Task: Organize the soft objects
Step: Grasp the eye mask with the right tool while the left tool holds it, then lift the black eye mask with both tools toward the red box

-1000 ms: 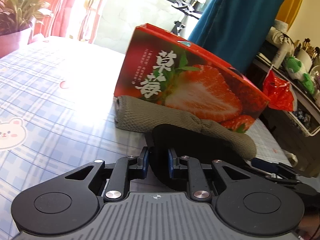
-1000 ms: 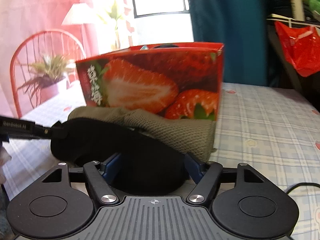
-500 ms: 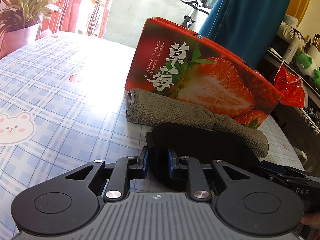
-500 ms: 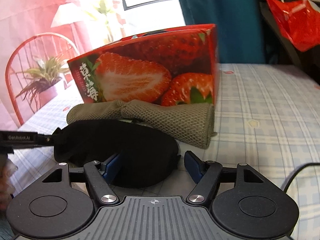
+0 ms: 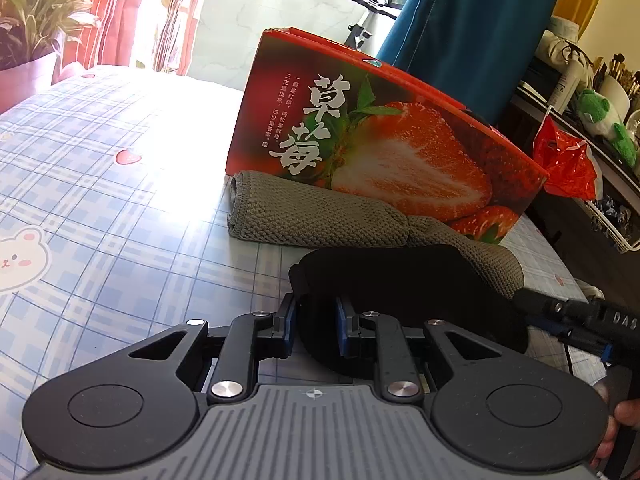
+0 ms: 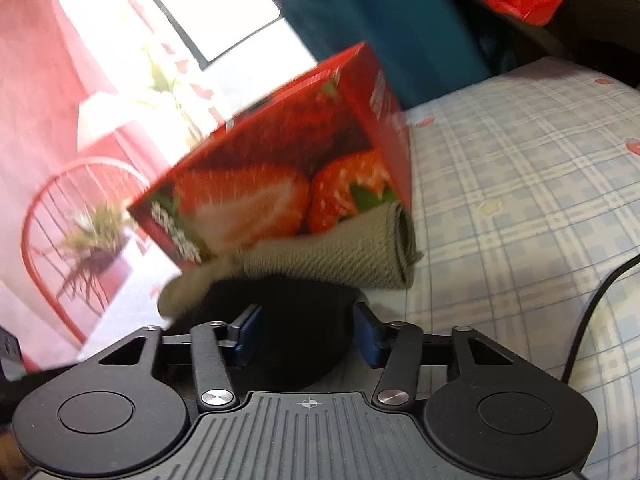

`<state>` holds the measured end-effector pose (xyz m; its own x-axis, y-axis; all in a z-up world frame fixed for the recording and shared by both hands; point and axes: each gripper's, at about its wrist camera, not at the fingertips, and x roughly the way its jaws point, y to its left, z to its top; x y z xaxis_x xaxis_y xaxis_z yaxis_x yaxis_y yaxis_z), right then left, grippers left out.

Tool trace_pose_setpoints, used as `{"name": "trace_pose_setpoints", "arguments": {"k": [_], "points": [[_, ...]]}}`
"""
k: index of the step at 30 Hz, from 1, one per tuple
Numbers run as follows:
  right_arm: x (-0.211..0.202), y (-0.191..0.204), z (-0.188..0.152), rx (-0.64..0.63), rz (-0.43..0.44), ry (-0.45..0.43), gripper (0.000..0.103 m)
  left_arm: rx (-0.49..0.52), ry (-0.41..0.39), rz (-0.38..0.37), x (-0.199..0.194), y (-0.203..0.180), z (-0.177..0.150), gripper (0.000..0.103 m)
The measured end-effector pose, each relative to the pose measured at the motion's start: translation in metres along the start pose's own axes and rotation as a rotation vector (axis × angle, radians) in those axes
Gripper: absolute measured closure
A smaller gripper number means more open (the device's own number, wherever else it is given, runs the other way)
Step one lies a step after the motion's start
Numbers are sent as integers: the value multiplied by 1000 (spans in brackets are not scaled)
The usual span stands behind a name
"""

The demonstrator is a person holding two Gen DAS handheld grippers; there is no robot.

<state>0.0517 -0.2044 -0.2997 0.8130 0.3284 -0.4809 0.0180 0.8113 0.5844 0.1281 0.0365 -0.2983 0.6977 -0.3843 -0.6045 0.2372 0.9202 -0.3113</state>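
Left jaws: left gripper [image 5: 312, 330] pinched narrow on the black cloth's [image 5: 412, 280] end, lower centre.
Right jaws: right gripper [image 6: 306, 334] spread wide, straddling the cloth's other end; contact unclear.
Grey knitted roll [image 5: 320, 216]: centre, against the strawberry box [image 5: 384, 140].
Worktop [image 5: 100, 184]: blue plaid cover.

I see a table [image 5: 100, 184] under a blue plaid cloth with hearts and a bear print, washed by strong sunlight. Beyond the table, a bright window [image 6: 208, 12] sits between red curtains [image 5: 120, 12] and a teal curtain [image 5: 472, 28]. A potted plant [image 5: 32, 36] stands left of the table; a cluttered shelf [image 5: 580, 120] stands right of it. A red chair [image 6: 52, 216] is blurred.
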Motion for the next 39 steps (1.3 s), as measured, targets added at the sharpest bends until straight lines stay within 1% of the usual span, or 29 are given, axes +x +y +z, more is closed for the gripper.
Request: {"name": "trace_pose_setpoints", "arguments": {"k": [1,3,5,8,11,13,14,17,20,22,24,27,31,35,39], "points": [[-2,0,0,-6,2,-17,68,3,0,2,0,-1,0,82],[-5,1,1,-14,5,-40,77,7,0,4,0,-1,0,82],[-8,1,1,-16,11,-68,80,6,0,3,0,-1,0,82],[-11,0,1,-3,33,-93,80,6,0,2,0,-1,0,82],[-9,0,0,-5,40,-85,80,8,1,1,0,0,0,82],[-8,2,-2,-25,20,-73,87,8,0,1,0,0,0,82],[-7,2,-3,-35,10,-65,92,8,0,1,0,0,0,82],[-5,4,-5,-59,-15,-52,95,5,0,0,0,0,1,81],[-8,5,-4,-72,-17,-72,96,3,-18,12,-3,2,2,82],[-13,6,-2,-81,-18,-96,97,0,-49,14,-10,2,4,85],[-18,9,2,-102,-15,-125,98,20,-98,10,-20,0,11,87],[-25,18,12,-163,8,-167,99,38,-177,-35,-38,-4,24,89],[-35,36,28,-255,47,-226,99,111,-269,-53,-58,-15,43,90],[-43,50,49,-312,76,-283,99,151,-336,-59,-71,-24,65,90],[-44,60,77,-352,83,-319,99,201,-383,-50,-75,-34,92,90]]}}
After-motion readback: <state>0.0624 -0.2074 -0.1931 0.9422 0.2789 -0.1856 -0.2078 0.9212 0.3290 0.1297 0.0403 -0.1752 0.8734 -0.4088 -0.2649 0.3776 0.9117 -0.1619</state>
